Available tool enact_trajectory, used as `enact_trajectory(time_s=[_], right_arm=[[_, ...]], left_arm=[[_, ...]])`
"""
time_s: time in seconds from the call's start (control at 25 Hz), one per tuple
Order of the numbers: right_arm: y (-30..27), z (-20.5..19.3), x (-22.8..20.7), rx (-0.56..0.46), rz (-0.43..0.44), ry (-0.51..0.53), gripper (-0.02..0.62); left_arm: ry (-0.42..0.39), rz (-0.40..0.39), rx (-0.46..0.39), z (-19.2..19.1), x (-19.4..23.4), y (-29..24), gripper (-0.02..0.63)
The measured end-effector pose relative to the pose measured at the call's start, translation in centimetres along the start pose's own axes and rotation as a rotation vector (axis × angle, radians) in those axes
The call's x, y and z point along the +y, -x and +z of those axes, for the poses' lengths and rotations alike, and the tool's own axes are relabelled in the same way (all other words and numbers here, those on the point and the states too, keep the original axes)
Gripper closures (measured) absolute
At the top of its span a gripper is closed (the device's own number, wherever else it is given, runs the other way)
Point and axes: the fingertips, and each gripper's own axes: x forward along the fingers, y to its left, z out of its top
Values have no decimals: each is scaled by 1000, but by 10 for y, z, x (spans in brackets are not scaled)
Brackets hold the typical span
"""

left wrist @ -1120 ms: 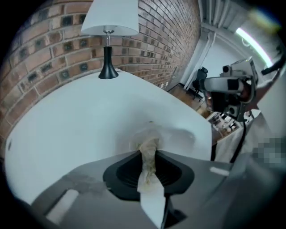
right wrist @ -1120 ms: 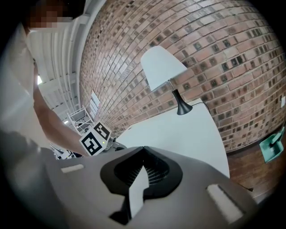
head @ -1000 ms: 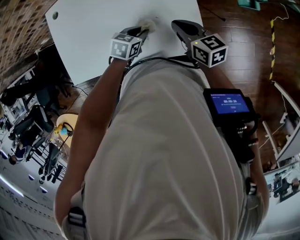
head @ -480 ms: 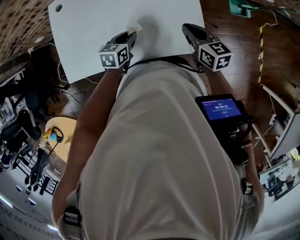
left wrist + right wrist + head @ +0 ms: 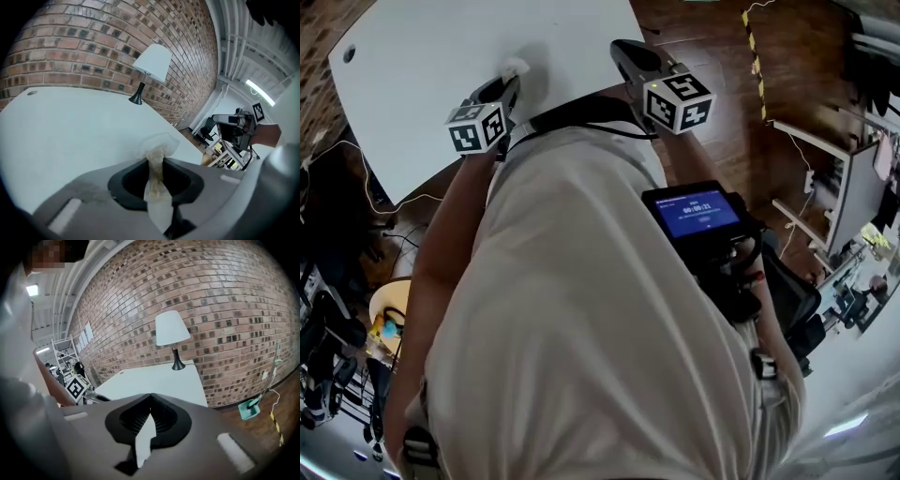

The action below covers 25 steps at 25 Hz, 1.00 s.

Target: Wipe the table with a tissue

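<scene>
Left gripper [image 5: 157,161]: your jaws are pinched on the tissue [image 5: 156,187]. It runs up between the pads as a crumpled, yellowish strip. Its free end fans out just past the tips, above the white table [image 5: 70,126]. No view settles whether that end presses on the surface.

Head view: the left gripper [image 5: 508,80] sits over the table [image 5: 422,56], close to its near edge. The tissue [image 5: 515,67] shows as a small pale wad at the gripper's far end. A round hole marks the table's far left corner.

Right gripper [image 5: 150,395]: jaw tips meet. A pale sliver shows behind them in the gap of the pads, and I can't tell what it is. In the head view the right gripper [image 5: 621,49] hangs at the table's right edge, to the right of the left one and apart from it.

Lamp [image 5: 151,65]: white shade, dark stem and foot, upright at the table's far side against the brick wall [image 5: 93,42].

A device with a lit blue screen [image 5: 697,212] rides on your right side, near you. Wooden floor [image 5: 712,56] lies right of the table.
</scene>
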Motion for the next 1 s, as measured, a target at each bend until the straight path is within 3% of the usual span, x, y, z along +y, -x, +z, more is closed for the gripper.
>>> enact_trajectory(time_s=[0.2,0.4,0.72,0.88,1.0], right_arm=[[14,-18,-4,7,-40,-29,588],[7,-22,-13,13,-24,-37,588],[42,-8,-74,24,15,-41,588],[54,-16,-91,38,-25,-58,588],[60,-12,-104,21,-26,-76,588]], left_arm=[[-53,-31,19,0,-6,-4,522],[-115,-7,43,16,-1,-19,523],[-230,161,96,83,-13,-91,523],[-251,192,144,84,-9,-125,523],[-297,276,175,96,2,-132,523]])
